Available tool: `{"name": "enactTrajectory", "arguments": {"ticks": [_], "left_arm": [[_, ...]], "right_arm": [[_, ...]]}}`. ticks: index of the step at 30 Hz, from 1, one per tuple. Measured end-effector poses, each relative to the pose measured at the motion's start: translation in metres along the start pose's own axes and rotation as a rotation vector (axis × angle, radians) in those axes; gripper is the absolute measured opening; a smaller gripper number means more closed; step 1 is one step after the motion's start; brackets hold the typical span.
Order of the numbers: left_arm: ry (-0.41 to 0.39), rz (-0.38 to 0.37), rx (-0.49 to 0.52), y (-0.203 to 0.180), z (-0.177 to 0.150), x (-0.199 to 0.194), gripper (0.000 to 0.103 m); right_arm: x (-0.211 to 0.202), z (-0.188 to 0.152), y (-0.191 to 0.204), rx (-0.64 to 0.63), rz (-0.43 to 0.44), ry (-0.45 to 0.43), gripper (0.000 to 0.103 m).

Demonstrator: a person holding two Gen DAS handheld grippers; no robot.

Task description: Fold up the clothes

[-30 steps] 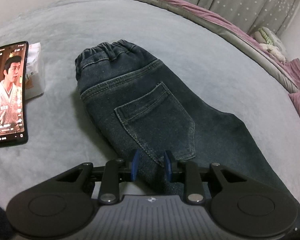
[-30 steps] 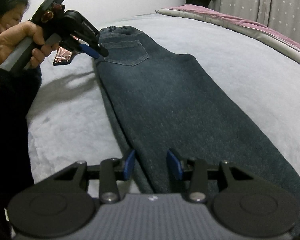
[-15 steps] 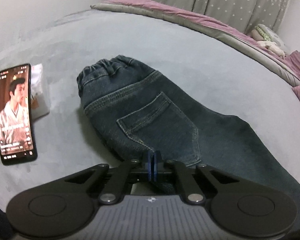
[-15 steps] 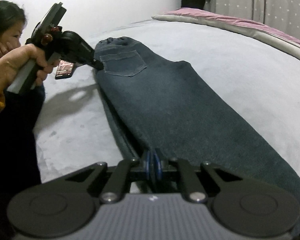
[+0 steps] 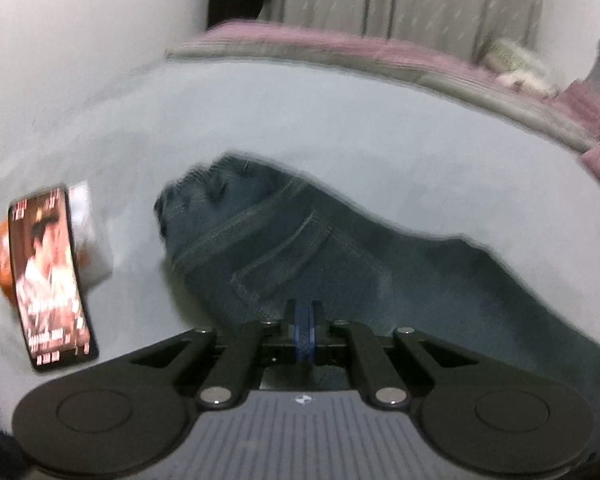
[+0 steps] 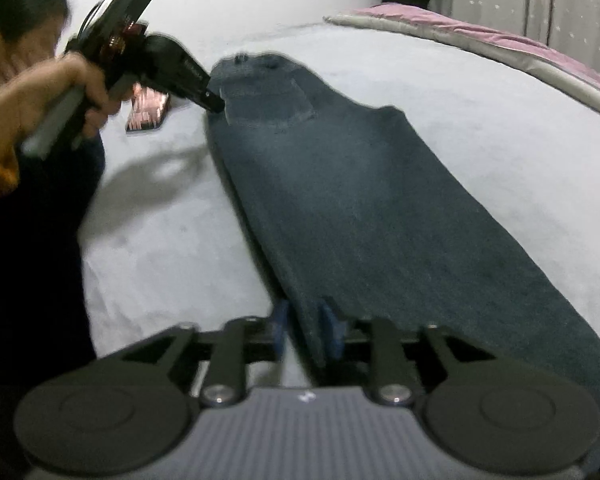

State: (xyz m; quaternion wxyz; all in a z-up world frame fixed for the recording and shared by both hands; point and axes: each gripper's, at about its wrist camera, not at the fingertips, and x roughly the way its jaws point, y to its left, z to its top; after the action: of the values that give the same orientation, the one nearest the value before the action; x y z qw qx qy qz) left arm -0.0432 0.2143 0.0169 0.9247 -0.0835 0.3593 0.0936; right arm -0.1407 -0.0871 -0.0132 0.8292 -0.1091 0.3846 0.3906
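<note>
Here the bed carries the jeans, lying from 11 to 5 o'clock. The left gripper pinches their near edge, as does the right gripper. I judge the fold begins; both must lift together.

Bare grey blanket fills the upper centre of the left wrist view. A lit phone leaning on a white packet blocks the left edge; purple bedding borders the top.
</note>
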Motion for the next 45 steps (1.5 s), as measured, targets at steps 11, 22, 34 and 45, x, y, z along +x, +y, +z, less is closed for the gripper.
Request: {"name": "enactTrajectory", "arguments": {"ticks": [11, 22, 34, 45], "left_arm": [[0.014, -0.237, 0.182, -0.074, -0.015, 0.026, 0.017], [-0.051, -0.351, 0.54, -0.145, -0.083, 0.036, 0.032], [-0.063, -0.412, 0.567, -0.119, -0.089, 0.034, 0.043], [0.068, -0.409, 0.551, -0.133, -0.067, 0.038, 0.052]], "right_arm": [[-0.003, 0.008, -0.034, 0.123, -0.165, -0.171, 0.059], [0.045, -0.002, -0.034, 0.044, -0.27, -0.139, 0.073], [-0.014, -0.064, -0.06, 0.041, -0.254, -0.142, 0.078], [-0.119, -0.147, -0.106, 0.273, -0.305, -0.071, 0.081]]}}
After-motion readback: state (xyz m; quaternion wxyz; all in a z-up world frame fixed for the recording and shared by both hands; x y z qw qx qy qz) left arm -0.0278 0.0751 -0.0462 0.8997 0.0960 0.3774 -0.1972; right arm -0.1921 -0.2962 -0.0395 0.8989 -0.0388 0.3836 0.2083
